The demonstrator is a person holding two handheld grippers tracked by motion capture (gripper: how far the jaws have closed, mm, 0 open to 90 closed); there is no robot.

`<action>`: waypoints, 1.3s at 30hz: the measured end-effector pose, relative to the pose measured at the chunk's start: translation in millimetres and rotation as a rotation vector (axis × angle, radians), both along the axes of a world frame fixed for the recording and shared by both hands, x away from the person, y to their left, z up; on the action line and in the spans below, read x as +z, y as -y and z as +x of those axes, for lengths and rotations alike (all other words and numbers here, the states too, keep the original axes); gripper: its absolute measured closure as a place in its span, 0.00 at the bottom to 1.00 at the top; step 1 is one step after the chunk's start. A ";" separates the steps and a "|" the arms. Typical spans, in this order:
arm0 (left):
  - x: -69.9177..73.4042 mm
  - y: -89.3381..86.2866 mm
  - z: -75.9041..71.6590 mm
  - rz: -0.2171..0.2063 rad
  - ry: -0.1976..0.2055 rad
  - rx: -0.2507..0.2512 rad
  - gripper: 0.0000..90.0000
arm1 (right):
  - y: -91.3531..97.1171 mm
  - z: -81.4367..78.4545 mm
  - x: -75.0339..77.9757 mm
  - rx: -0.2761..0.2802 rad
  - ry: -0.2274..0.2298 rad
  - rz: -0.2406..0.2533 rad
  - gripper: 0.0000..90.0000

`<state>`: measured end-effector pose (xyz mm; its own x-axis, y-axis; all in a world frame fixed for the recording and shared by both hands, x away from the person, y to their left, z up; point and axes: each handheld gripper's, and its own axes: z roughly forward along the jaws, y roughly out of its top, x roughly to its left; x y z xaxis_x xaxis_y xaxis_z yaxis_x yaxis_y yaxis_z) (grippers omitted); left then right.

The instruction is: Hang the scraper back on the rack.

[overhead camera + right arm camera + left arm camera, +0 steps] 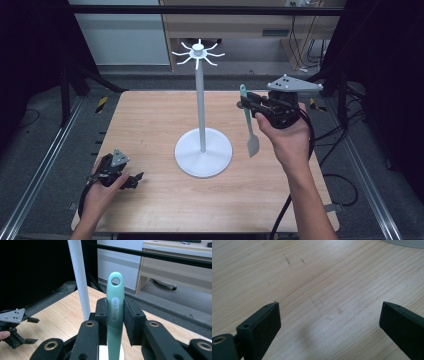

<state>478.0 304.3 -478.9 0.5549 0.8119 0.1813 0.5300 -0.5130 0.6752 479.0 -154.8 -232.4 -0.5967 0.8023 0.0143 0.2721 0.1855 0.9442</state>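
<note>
A white hanging stand with hooks on top rises from a round base at the table's middle. To its right my right gripper is shut on the teal handle of a spatula, held upright in the air with its blade hanging down. In the right gripper view the handle sits between both pads, its hanging hole on top, beside the stand's pole. My left gripper rests near the table's front left, open. Its jaws stand wide apart over bare wood.
The wooden table has metal rails along both sides. A desk and cables stand beyond the far edge. The stand's base edge lies ahead of my left gripper.
</note>
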 end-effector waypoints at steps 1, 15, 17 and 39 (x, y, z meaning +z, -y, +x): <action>-0.2 -0.2 0.1 -0.001 0.001 0.001 0.04 | -1.1 0.3 1.0 0.000 0.004 0.001 0.83; 0.0 -0.1 0.0 0.001 -0.001 -0.001 0.04 | -11.3 0.8 13.0 0.016 0.034 0.022 0.83; 0.0 -0.1 -0.1 0.001 -0.001 -0.001 0.04 | -12.6 0.6 14.7 0.016 0.037 0.024 0.83; -0.3 0.6 -0.1 -0.003 0.001 0.000 0.04 | -22.6 -0.6 31.8 0.025 0.079 0.045 0.83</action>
